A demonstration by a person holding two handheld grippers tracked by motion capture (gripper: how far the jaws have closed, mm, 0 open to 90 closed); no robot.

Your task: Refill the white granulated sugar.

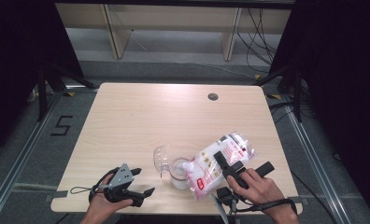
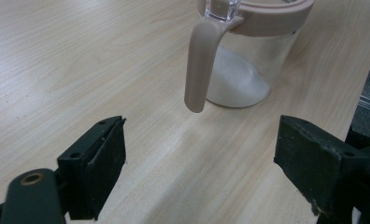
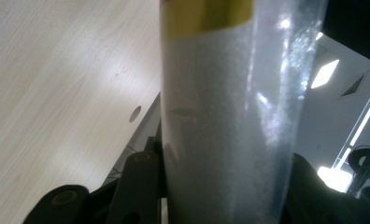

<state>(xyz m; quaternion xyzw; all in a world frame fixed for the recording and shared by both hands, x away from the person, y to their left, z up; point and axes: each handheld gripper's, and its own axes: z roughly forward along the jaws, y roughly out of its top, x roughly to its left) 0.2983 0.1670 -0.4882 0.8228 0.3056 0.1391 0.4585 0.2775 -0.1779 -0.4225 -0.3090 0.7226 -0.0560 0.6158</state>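
Two grippers are held over the near edge of the table. A clear bag of white grains is clamped between the jaws of the right gripper and is tipped down, its low end touching the rim of the jar. The jar is stood on the table with white powder at its bottom, and its clear lid is swung open. The left gripper is kept wide open and holds nothing, just beside the jar's pink handle.

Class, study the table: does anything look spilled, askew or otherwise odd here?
Nothing looks spilled. The bag of white grains is tilted over the open jar, clamped in the right hand-held gripper. The jar's lid hangs open.
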